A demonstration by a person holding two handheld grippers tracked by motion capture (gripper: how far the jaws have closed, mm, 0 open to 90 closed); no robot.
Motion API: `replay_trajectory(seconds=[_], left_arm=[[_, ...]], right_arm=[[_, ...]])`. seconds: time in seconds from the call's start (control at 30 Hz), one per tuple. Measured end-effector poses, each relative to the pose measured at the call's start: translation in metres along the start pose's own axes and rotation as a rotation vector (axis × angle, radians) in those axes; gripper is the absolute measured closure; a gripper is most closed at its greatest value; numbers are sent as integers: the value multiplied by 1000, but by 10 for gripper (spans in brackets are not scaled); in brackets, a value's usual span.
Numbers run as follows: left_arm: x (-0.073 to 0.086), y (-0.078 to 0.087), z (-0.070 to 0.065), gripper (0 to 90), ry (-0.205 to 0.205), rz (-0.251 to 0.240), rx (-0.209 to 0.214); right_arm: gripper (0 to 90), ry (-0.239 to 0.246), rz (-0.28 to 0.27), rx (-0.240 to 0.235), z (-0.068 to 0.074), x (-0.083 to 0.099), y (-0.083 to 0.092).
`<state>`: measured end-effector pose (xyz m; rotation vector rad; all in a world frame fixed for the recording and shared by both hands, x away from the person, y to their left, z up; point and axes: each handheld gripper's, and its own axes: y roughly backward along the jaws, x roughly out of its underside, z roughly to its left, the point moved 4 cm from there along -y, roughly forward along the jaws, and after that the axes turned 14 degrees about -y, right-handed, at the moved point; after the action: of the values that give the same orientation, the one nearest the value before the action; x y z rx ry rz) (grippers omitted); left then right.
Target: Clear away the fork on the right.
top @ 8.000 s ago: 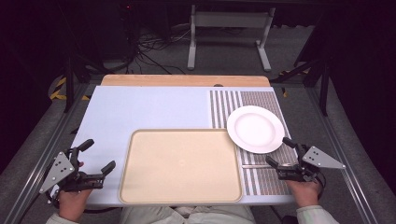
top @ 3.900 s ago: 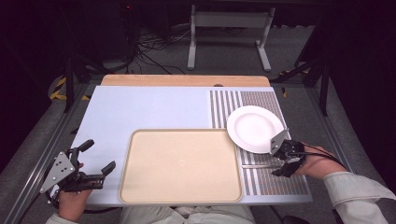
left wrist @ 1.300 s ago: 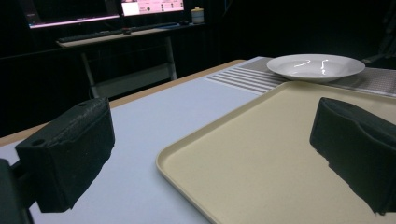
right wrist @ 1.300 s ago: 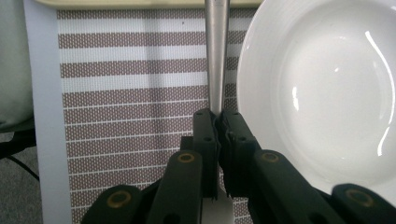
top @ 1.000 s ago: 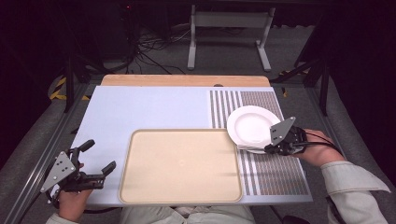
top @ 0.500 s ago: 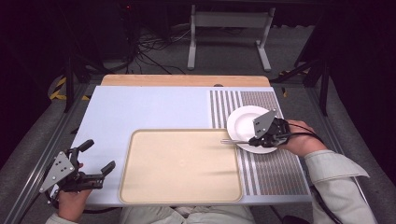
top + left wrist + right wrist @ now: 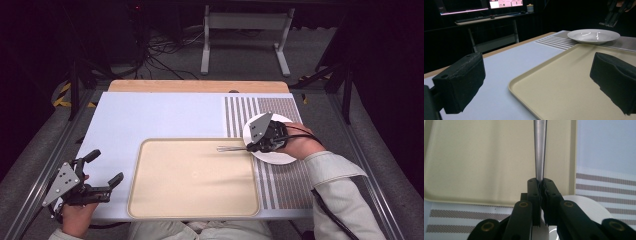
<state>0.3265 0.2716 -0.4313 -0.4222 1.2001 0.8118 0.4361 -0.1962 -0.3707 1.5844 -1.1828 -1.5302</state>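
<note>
High view: a pale table top (image 7: 150,117) carries a beige tray (image 7: 190,190) toward the person's side and a striped mat (image 7: 280,185) along its right portion, with a white plate (image 7: 282,156) resting on the mat just beside the tray's upper right corner. The right gripper (image 7: 248,147) sits over the plate's left edge, its jaws pointed left across the tray rim, pinched together on the handle of a metal fork (image 7: 229,148). The fork extends leftward from the jaws, its tines over the tray's upper right area; whether the tines touch the tray surface cannot be determined. Right gripper view confirms the hold: both jaws are pressed tight against the fork (image 7: 540,150), which runs straight away from the jaw tips over the tray (image 7: 474,157), with the plate (image 7: 586,205) beneath and behind the jaws and the striped mat (image 7: 604,182) to one side. The left gripper (image 7: 102,172) is held at the table's near left corner, clear of the tray, jaws spread apart and holding nothing. Left gripper view shows its two black pads well separated, the tray (image 7: 564,85) between them and the plate (image 7: 594,36) farther off on the mat.
</note>
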Motion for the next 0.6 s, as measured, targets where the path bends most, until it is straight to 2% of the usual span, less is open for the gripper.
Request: replay_trajectory(seconds=[0.3,0.6], left_arm=[[0,0,0,8,0,-1,-2],[0,0,0,8,3,-4,-5]], right_arm=[[853,35,-6,-23,-4,-22,-20],[853,46,-15,-37,-6,-35,-33]])
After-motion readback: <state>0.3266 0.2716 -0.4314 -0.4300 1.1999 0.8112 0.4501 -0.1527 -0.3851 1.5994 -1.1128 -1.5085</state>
